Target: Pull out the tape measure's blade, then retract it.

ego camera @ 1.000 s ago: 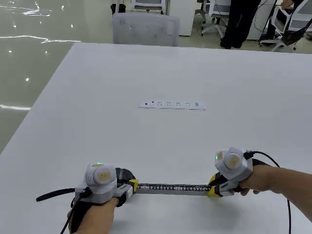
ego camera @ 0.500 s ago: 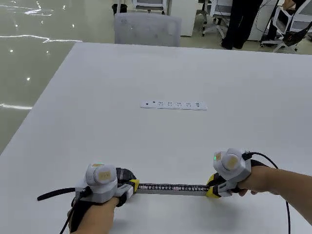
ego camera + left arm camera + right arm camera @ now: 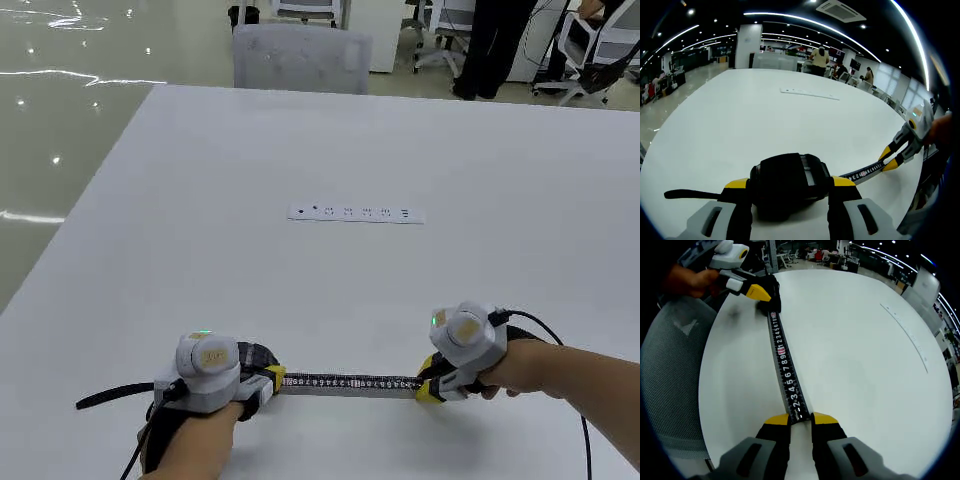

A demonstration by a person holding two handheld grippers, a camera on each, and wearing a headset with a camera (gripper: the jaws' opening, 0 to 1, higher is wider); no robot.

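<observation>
- L tool (image 3: 262,381): jaws clamped on the tape measure case (image 3: 790,175), one jaw on each side of the black body. Case sits low at the near edge of the worktop (image 3: 300,150); resting on it or just off it, can't tell.
- R tool (image 3: 800,418): jaws nearly together, pinching the blade (image 3: 785,360) at its free end. Low numbers start right at the jaws, so the grip is at or near the end hook (hook itself hidden).
- Blade is out and runs straight between the two tools, printed face up, low over the worktop. Short span, no visible sag.
- Loose black strap (image 3: 690,194) trails off the case to the L and lies on the worktop.
- Also a power strip (image 3: 355,214) mid worktop, well apart from the work.
- Handling, case: rigid, prob. plastic w/ rubbery skin, compact, looks light-ish, so a side clamp should hold w/o much force. Best hold is the flat sides, leaving the blade mouth and any lock button clear.
- Handling, blade: thin curved steel, stiff lengthwise over a short span, but kinks if bent back or twisted. Painted face looks slick, so a pinch can slip; the hook end is the safest hold.
- Prob. spring-loaded: for the retract, R tool should feed the blade back under tension, not let go. A free blade whips and the tip slams the case.
- Tools should stay in line w/ the blade; side load risks a buckle.
</observation>
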